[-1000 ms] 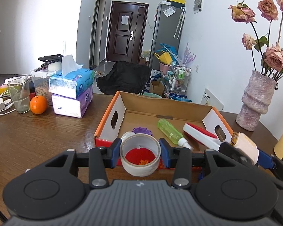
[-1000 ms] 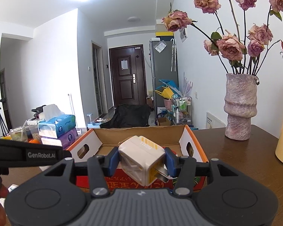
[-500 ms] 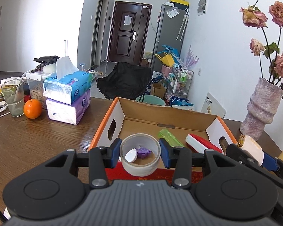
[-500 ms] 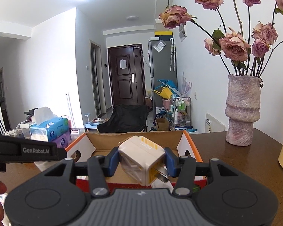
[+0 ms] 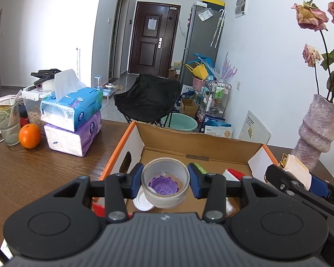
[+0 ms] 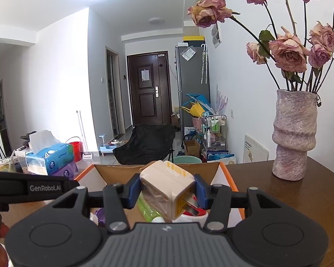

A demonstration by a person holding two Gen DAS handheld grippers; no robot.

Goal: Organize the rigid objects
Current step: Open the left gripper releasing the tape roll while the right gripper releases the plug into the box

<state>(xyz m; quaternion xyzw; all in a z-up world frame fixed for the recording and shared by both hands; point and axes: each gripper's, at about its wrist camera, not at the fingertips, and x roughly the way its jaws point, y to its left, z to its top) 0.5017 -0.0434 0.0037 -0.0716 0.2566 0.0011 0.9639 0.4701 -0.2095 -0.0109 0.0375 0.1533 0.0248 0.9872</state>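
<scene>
Over the open cardboard box (image 5: 198,143), the left gripper (image 5: 165,183) clamps a smooth tape ring (image 5: 165,187); the right gripper (image 6: 167,192) clamps a blocky white charger (image 6: 164,184) above its right half.

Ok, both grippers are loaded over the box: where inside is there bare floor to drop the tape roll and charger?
The bare cardboard lies along the back wall of the box. The front is crowded: purple cap, white lid, green bottle, red-and-white item. The left gripper holds the tape roll, the right gripper the charger.
</scene>
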